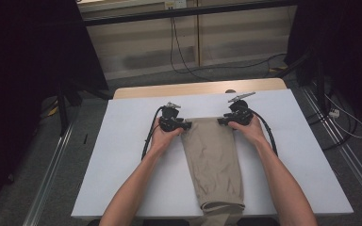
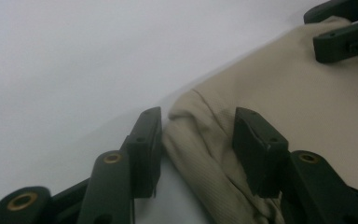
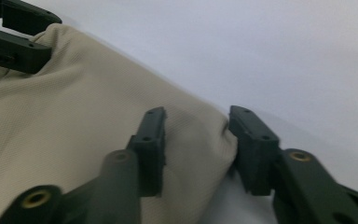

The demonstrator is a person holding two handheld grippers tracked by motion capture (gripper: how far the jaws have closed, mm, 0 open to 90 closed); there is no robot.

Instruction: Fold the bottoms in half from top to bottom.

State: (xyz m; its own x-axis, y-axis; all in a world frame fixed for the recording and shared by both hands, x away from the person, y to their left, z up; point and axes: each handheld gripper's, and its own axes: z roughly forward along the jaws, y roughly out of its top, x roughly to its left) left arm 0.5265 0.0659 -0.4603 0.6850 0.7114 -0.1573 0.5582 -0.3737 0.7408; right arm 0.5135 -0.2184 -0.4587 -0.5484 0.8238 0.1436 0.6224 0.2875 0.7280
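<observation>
1. Straddling the far corners of the tan cloth (image 1: 212, 155), both grippers were set for an even pinch.
2. Left gripper (image 2: 193, 140) gaped wide, corner between its jaws.
3. Right gripper (image 3: 196, 140) likewise, unclamped.
4. Cloth lay flat on the table (image 1: 132, 141).

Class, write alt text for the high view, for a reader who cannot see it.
A person's two hands each hold a black gripper, the left gripper and right gripper, at the far corners of folded beige trousers. The trousers lie lengthwise on a white table, their near end at its near edge.
</observation>
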